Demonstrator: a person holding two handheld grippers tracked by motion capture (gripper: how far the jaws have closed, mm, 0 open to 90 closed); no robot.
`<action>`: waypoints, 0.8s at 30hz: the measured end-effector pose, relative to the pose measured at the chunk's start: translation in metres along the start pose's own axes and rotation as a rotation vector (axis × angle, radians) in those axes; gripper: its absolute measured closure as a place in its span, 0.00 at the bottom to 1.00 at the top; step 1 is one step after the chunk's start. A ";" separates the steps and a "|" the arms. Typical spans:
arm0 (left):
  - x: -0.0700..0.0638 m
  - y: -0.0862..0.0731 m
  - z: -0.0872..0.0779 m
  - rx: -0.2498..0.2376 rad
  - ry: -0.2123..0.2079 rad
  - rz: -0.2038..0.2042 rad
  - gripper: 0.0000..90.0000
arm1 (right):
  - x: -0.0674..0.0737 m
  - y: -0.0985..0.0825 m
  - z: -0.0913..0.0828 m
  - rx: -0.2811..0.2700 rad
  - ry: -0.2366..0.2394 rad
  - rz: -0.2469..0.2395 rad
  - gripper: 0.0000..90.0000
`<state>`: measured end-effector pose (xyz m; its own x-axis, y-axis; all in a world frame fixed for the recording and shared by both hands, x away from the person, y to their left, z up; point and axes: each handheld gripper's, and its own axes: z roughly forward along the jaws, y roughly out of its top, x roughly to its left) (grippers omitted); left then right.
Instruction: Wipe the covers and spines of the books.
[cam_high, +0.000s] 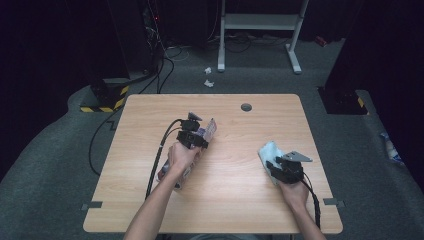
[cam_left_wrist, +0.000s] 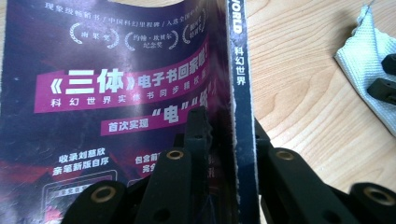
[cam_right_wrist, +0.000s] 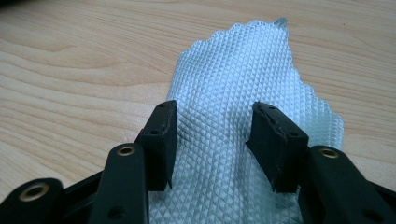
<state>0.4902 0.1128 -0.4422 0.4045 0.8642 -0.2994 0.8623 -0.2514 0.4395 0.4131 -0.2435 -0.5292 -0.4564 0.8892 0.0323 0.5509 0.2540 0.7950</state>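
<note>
A magazine (cam_high: 211, 128) with a dark purple cover (cam_left_wrist: 116, 93) and Chinese print is tilted up off the wooden table (cam_high: 235, 195) at centre left. My left gripper (cam_high: 201, 138) is shut on it near the spine (cam_left_wrist: 240, 107), one jaw on the cover and the other behind the spine (cam_left_wrist: 229, 133). A white textured cloth (cam_high: 267, 150) lies at the right. My right gripper (cam_high: 271, 163) rests over it with its jaws apart (cam_right_wrist: 212, 126). The cloth (cam_right_wrist: 243, 60) runs flat between the jaws, unpinched. In the left gripper view, the cloth (cam_left_wrist: 369, 56) shows with the right gripper's tips (cam_left_wrist: 385, 77) on it.
A round grey grommet (cam_high: 246, 107) sits near the table's far edge. A black cable (cam_high: 156, 160) trails from the left gripper off the front left. Beyond the table stand a black post with a yellow-striped base (cam_high: 107, 97) and a white frame (cam_high: 260, 22).
</note>
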 end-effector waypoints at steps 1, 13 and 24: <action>-0.003 0.000 0.002 0.002 0.012 0.012 0.85 | 0.000 0.000 0.000 0.000 0.000 0.000 0.57; -0.014 -0.003 0.021 0.012 0.003 0.032 0.79 | 0.000 0.000 0.000 0.000 -0.001 0.002 0.57; -0.029 -0.006 0.034 0.040 0.018 0.086 0.61 | 0.000 0.000 0.000 0.000 0.000 0.002 0.57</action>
<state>0.4836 0.0741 -0.4649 0.4726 0.8461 -0.2464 0.8360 -0.3420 0.4290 0.4130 -0.2434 -0.5293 -0.4556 0.8896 0.0336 0.5516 0.2525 0.7950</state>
